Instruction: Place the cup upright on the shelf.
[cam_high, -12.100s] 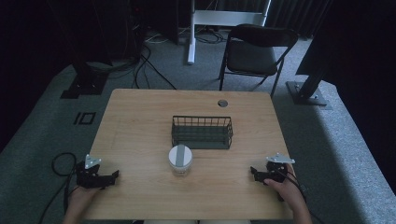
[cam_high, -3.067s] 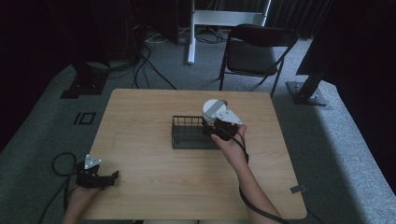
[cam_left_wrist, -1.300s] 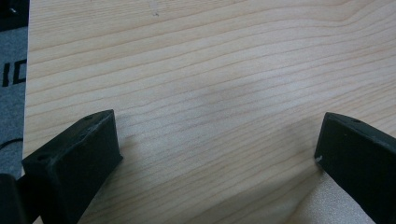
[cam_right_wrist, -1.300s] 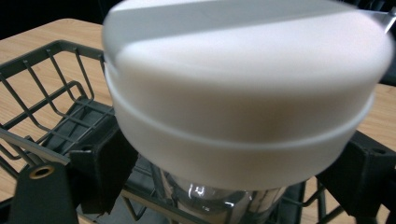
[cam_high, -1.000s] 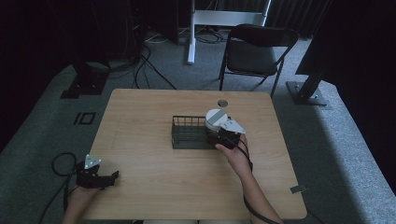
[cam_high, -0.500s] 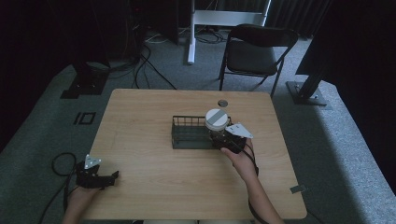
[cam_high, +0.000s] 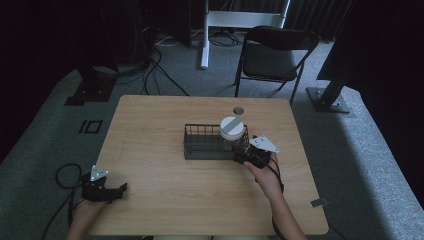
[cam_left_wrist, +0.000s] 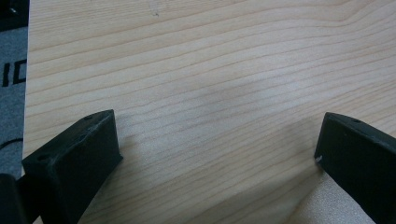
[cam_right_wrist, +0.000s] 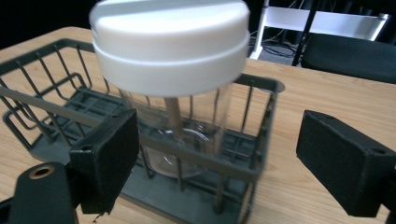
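Observation:
A clear jar with a white lid (cam_high: 232, 131) (cam_right_wrist: 173, 56) stands upright in the right end of a dark wire basket (cam_high: 200, 142) (cam_right_wrist: 51, 112) at mid table. My right gripper (cam_high: 246, 152) (cam_right_wrist: 215, 158) is open just outside the basket's right front corner, jaws wide apart and holding nothing, the jar straight ahead of it behind the basket wire. My left gripper (cam_high: 118, 189) (cam_left_wrist: 217, 154) rests open on the wooden tabletop (cam_left_wrist: 210, 70) at the near left corner, with bare wood between its jaws.
A small round grommet (cam_high: 238, 110) is set into the table near its far edge. Beyond the table stand a black folding chair (cam_high: 272, 55) and a white desk frame (cam_high: 235, 20). Cables lie on the grey carpet at left.
My right gripper carried the jar from the table's front into the basket's right end, let go of it, and has drawn back toward the near right. The left gripper has not moved.

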